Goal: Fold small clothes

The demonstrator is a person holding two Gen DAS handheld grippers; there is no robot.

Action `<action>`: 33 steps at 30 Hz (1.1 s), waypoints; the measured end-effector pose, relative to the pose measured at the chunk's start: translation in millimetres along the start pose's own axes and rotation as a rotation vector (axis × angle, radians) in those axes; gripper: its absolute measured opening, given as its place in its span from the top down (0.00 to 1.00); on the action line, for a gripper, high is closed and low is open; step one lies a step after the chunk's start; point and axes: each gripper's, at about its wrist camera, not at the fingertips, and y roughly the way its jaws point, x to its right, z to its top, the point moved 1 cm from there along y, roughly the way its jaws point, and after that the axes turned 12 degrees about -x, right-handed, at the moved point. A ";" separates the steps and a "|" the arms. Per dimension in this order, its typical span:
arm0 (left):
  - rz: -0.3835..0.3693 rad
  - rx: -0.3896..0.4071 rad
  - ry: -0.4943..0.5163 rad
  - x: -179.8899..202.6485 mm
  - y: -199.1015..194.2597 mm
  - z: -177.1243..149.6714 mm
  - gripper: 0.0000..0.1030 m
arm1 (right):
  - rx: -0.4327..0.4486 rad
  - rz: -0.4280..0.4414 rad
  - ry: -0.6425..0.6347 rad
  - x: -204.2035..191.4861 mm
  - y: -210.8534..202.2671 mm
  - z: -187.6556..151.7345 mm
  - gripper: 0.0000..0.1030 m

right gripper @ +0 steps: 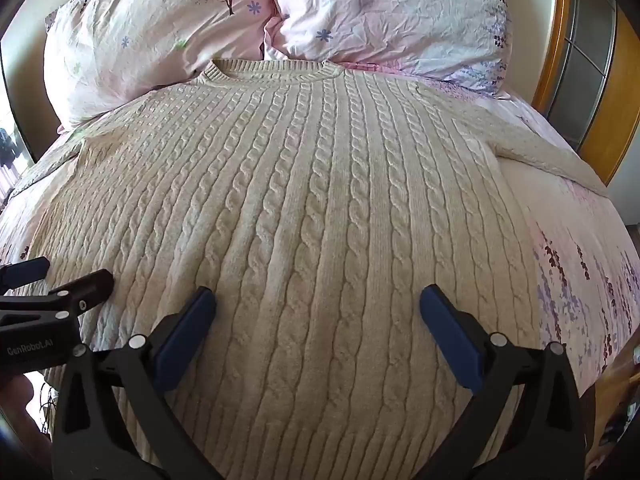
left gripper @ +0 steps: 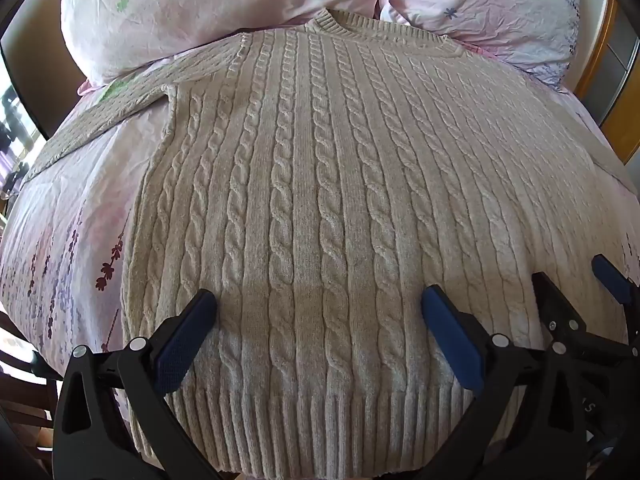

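Observation:
A cream cable-knit sweater (left gripper: 320, 184) lies flat and face up on the bed, neck towards the pillows, ribbed hem nearest me; it also fills the right wrist view (right gripper: 304, 208). Its left sleeve (left gripper: 104, 120) stretches out to the left and its right sleeve (right gripper: 548, 156) to the right. My left gripper (left gripper: 318, 300) is open and empty, just above the lower left part of the sweater near the hem. My right gripper (right gripper: 318, 298) is open and empty over the lower right part. Each gripper shows at the edge of the other's view.
The sweater lies on a pink floral bedsheet (right gripper: 580, 264). Two pink floral pillows (left gripper: 192, 12) (right gripper: 396, 16) lean at the head of the bed. A wooden-framed door or wardrobe (right gripper: 580, 60) stands on the right. A window (left gripper: 12, 120) is at the far left.

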 end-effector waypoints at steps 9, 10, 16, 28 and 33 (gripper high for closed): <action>0.000 0.001 0.000 0.0 0.0 0.0 0.01 | -0.003 0.000 0.000 0.0 1.3 0.1 0.02; 0.000 0.000 0.000 0.0 0.0 0.0 0.01 | -0.003 -0.001 0.000 -0.1 1.5 0.1 0.02; 0.001 0.001 0.000 0.0 -0.1 0.0 0.01 | -0.004 -0.001 0.000 -0.5 2.2 -0.3 0.02; 0.001 0.003 0.000 0.0 -0.1 0.0 0.01 | -0.005 -0.001 0.000 -1.1 1.6 0.0 0.02; 0.001 0.003 0.000 0.0 -0.1 0.0 0.01 | -0.006 -0.002 0.000 -1.2 1.5 0.0 0.02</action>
